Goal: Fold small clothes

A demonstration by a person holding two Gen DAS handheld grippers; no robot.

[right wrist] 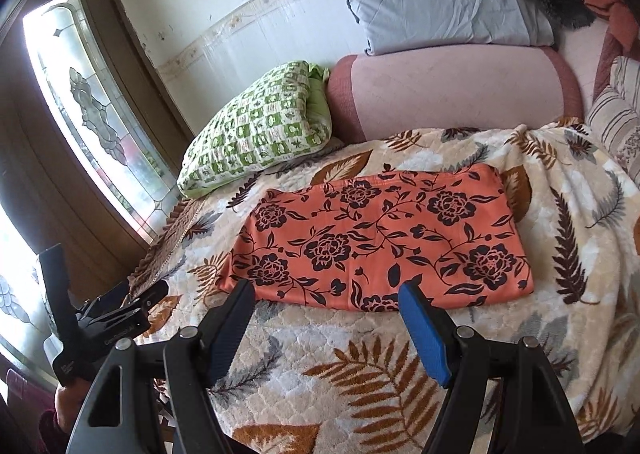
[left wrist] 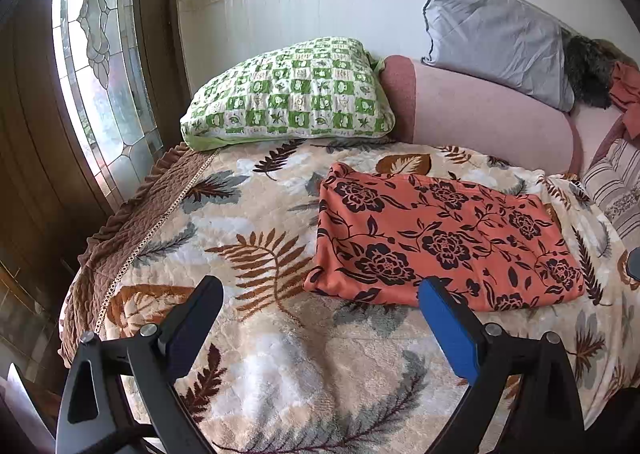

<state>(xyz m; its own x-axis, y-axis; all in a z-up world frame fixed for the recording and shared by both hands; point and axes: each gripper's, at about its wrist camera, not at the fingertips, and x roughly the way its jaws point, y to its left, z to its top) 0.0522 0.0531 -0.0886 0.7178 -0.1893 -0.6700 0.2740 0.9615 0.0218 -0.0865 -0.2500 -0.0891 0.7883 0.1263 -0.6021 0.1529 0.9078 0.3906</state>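
bare blanket (right wrist: 320, 366) along the bed's near edge lies open; green checked pillow (left wrist: 288, 92) and pink bolster (left wrist: 488, 114) block the far edge.

Daylight through a leaded-glass door (left wrist: 96, 66) beside a scuffed white wall (left wrist: 300, 2).
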